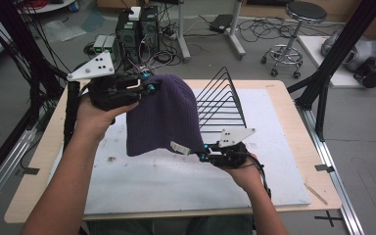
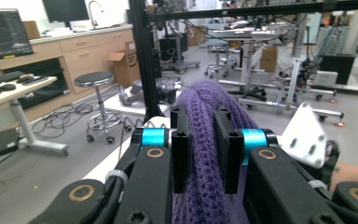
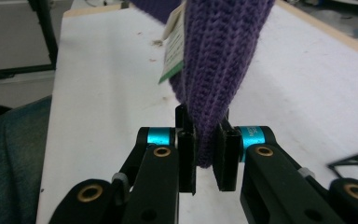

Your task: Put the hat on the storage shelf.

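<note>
Judging by its limp drape, we find the purple knit beanie (image 1: 160,115) soft and light, with left gripper (image 2: 200,144) and right gripper (image 3: 208,140) both clamped on its bunched edges.

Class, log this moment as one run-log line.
left claw: shut on purple knitted beanie | right claw: shut on beanie hem | beanie: held above table

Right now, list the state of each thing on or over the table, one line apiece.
Purple knitted beanie: lifted off the table, hanging between both claws.
Left claw: shut on the beanie's top.
Right claw: shut on the beanie's lower edge.
White paper tag: dangling from the beanie's edge.
Black wire rack: upright on the table, nothing in its slots.
</note>
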`<state>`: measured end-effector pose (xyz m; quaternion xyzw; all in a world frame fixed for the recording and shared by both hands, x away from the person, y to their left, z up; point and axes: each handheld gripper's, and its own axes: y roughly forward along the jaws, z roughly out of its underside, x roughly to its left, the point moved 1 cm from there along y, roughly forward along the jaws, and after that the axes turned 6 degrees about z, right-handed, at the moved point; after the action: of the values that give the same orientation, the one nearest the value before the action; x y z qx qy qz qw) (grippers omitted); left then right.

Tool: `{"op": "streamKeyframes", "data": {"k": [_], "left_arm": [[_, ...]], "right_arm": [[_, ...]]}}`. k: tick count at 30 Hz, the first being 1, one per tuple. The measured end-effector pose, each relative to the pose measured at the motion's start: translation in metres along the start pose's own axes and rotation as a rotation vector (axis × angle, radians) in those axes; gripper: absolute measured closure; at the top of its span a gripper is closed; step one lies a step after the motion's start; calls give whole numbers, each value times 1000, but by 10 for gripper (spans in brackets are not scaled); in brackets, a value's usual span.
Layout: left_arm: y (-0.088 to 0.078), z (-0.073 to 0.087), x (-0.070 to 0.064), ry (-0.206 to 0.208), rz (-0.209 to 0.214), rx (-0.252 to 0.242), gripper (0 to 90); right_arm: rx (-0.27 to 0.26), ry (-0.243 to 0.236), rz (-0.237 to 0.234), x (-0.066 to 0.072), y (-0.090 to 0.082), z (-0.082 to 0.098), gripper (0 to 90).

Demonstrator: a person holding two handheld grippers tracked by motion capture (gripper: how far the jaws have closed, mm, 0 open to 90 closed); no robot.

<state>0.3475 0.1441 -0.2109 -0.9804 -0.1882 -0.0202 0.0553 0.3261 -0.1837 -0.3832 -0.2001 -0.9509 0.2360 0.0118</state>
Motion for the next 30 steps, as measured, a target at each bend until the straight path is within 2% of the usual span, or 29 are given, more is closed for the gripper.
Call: {"op": "streamKeyframes", "data": {"k": [3, 11, 12, 13, 14, 19, 23, 30], "left_arm": [[-7, 6, 10, -17, -24, -7, 792], [-7, 13, 21, -14, -18, -37, 790], [-7, 13, 22, -14, -19, -42, 790], [-7, 13, 23, -16, -20, -48, 790], [-6, 13, 25, -16, -18, -54, 790], [-3, 11, 27, 0, -22, -65, 790], [3, 8, 31, 21, -20, -78, 789], [26, -7, 49, 23, -31, -97, 789]], "right_arm": [[-19, 12, 5, -6, -13, 0, 830], [-77, 12, 28, -17, -46, -4, 831], [-87, 2, 42, -19, -54, -8, 832], [-87, 2, 42, -19, -54, -8, 832], [-84, -12, 51, -21, -61, -13, 832], [-62, -44, 56, -24, -69, -21, 833], [-62, -46, 58, -27, -71, -21, 833], [-50, -39, 116, -53, -83, -36, 832]]}}
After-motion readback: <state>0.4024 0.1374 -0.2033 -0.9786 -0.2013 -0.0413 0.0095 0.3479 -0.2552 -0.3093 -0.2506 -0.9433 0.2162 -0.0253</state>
